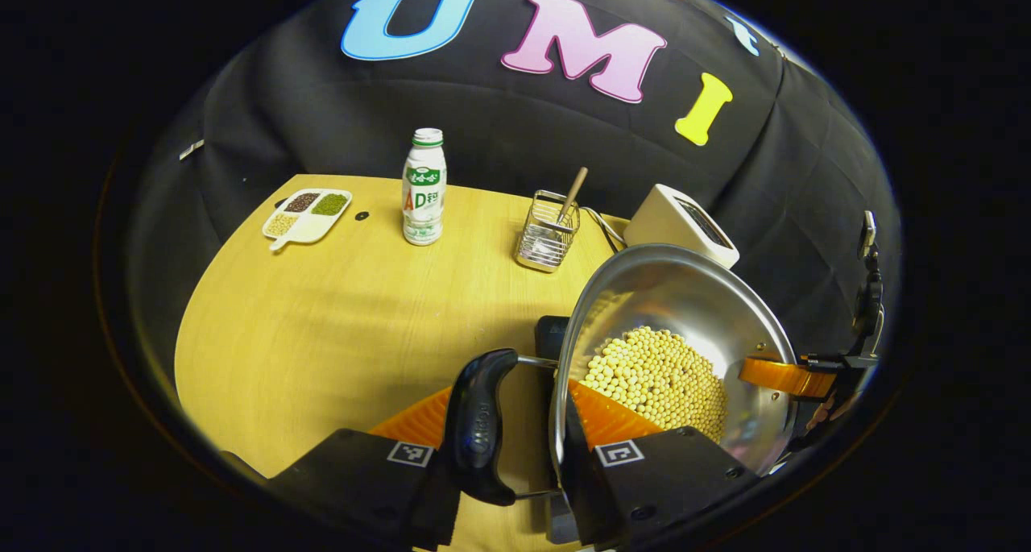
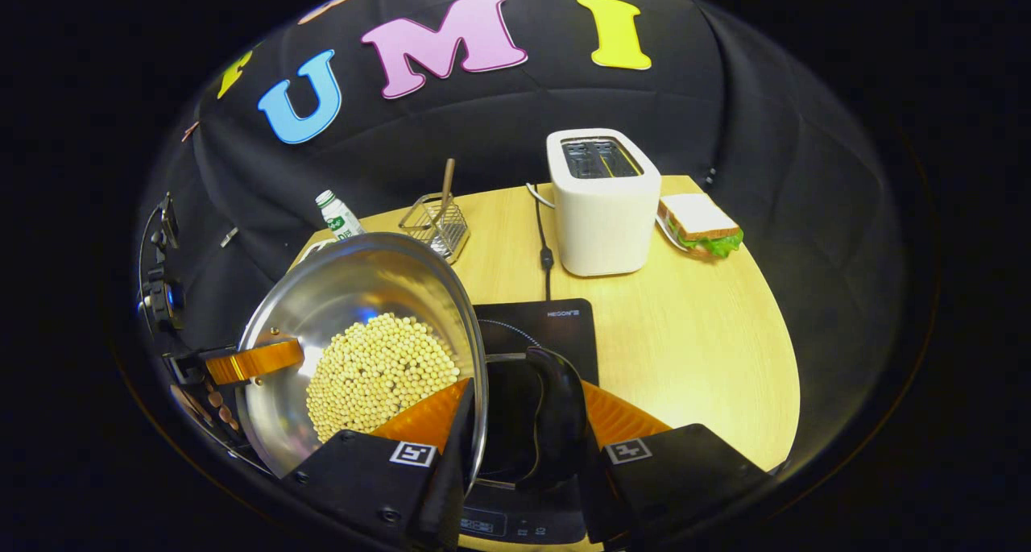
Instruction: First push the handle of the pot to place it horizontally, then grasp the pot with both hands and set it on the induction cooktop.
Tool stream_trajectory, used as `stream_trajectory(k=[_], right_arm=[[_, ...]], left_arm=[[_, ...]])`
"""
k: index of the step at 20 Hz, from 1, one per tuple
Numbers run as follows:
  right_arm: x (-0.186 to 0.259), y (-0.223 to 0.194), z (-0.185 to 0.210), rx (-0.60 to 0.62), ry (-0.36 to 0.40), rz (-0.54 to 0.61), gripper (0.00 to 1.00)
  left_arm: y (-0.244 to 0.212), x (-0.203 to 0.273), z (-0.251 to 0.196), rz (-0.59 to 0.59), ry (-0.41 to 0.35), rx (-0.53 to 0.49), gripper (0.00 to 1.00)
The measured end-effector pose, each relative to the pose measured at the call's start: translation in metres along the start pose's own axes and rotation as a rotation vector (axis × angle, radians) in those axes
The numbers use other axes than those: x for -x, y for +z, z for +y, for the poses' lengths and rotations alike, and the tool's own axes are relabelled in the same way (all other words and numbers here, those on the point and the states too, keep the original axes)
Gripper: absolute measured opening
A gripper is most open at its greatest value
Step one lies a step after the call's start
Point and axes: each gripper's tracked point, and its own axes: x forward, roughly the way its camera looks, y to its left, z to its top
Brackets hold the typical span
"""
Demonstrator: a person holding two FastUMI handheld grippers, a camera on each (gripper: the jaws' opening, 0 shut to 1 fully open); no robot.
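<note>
Above the induction cooktop (image 2: 532,326), both grippers (image 1: 515,435) (image 2: 523,427) hold the pot (image 2: 354,350) by its handles (image 1: 479,423); next, lower it gently.

A shiny steel pot (image 2: 354,310) holding pale round beans (image 2: 378,379), with a black side handle (image 2: 556,411) at each rim, sits tilted above a black induction cooktop (image 2: 536,326) on the wooden table.

Views face across pot (image 1: 668,350) from opposite rims, close.
</note>
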Motion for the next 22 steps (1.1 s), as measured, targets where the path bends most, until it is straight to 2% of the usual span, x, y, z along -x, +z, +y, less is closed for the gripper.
stream_trajectory(k=[1,2,3,4,13,14,15,22], right_arm=[[0.0,0.001,-0.005,-0.001,-0.001,0.002,0.61],[-0.004,-0.001,-0.012,-0.002,-0.003,0.007,0.57],[-0.008,-0.001,-0.018,-0.001,-0.004,0.01,0.57],[-0.01,-0.001,-0.022,0.0,-0.005,0.012,0.61],[-0.034,-0.01,-0.048,-0.003,-0.009,0.047,0.6],[-0.036,-0.011,-0.05,-0.005,-0.008,0.051,0.56],[-0.04,-0.011,-0.051,-0.006,-0.007,0.052,0.61],[-0.06,-0.016,-0.057,-0.013,-0.002,0.07,0.61]], left_arm=[[-0.002,-0.003,-0.004,0.003,0.0,0.002,0.58],[-0.003,-0.006,-0.008,0.006,0.0,0.004,0.58],[-0.006,-0.011,-0.011,0.01,0.001,0.009,0.58],[-0.008,-0.014,-0.014,0.013,0.0,0.015,0.58],[-0.024,-0.046,-0.028,0.037,0.018,0.03,0.58],[-0.023,-0.048,-0.028,0.037,0.021,0.032,0.58],[-0.023,-0.05,-0.028,0.037,0.024,0.033,0.58],[-0.026,-0.067,-0.024,0.027,0.025,0.033,0.58]])
